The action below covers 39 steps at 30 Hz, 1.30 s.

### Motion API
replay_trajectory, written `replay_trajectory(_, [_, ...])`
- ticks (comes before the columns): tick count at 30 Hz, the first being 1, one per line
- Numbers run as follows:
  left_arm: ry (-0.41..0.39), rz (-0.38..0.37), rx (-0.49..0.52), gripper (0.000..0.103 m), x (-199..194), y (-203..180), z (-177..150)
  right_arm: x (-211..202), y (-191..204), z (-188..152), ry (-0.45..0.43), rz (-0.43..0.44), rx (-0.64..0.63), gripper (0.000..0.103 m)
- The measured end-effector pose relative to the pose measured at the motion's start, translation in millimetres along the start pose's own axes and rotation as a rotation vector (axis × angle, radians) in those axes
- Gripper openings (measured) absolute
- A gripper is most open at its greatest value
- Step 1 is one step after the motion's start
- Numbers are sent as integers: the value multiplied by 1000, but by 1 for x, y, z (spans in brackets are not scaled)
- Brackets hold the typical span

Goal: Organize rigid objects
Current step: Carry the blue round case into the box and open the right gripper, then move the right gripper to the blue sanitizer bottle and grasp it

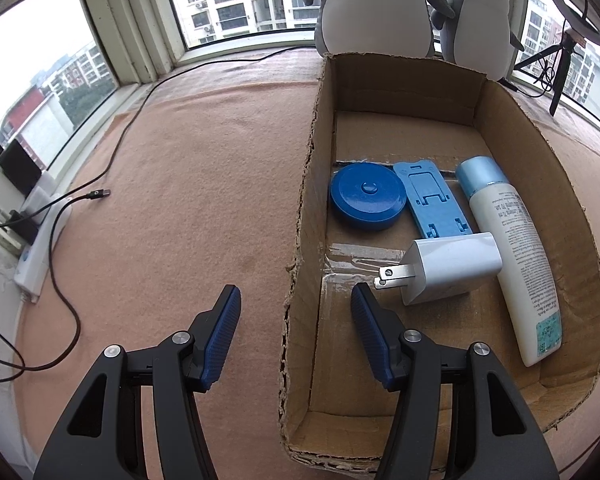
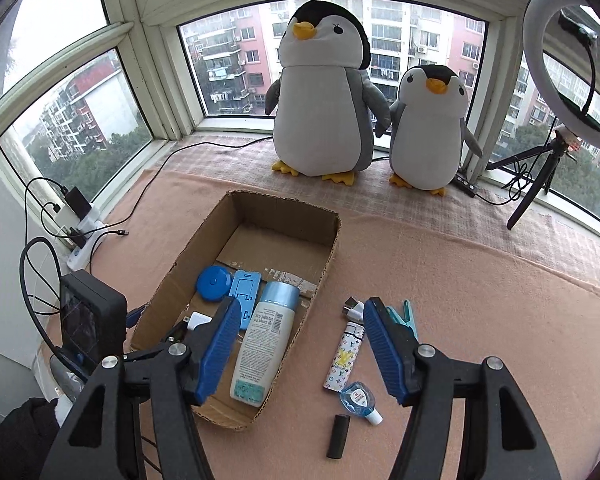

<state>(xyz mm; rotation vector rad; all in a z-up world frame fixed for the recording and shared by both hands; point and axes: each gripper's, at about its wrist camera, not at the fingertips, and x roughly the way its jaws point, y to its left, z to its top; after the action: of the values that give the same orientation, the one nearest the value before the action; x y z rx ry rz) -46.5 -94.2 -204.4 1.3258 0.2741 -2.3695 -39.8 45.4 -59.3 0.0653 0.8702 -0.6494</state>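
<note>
We see left gripper point(image 1: 296, 300) spread, straddling the brown cardboard box point(image 1: 300, 216) left wall | white plug adapter point(image 1: 452, 270) inside | right gripper point(image 2: 298, 314) spread above patterned lighter point(image 2: 344, 358) on peach blanket point(image 2: 480, 300)

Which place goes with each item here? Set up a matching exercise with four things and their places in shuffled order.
Things:
1. lotion bottle
2. patterned lighter
3. black cylinder
4. round blue case

Places:
A. on the blanket, nearest the camera, outside the box
B. inside the cardboard box, along its right wall
C. on the blanket just right of the box
D. inside the box, by its left wall

Pairs: 1-B, 2-C, 3-A, 4-D
</note>
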Motion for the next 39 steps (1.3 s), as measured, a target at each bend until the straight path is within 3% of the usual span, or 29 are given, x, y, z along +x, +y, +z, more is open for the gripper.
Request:
replay_trajectory(9, [4, 4, 28, 58, -1, -1, 0, -66, -30, -40, -36, -83, 84, 60])
replay_trajectory(14, [12, 14, 19, 58, -2, -1, -1, -81, -42, -65, -27, -102, 73, 60])
replay_trajectory(20, [12, 10, -14, 58, -2, 2, -3, -52, -74, -94, 35, -68, 74, 59])
replay_trajectory(25, [15, 25, -27, 58, -2, 1, -3, -20, -92, -99, 89, -24, 38, 54])
replay_trajectory(34, [20, 58, 15, 58, -3, -5, -2, 53, -68, -93, 185, 20, -13, 52])
replay_trajectory(39, [20, 26, 2, 58, -1, 0, -2, 94, -54, -94, 260, -22, -59, 48])
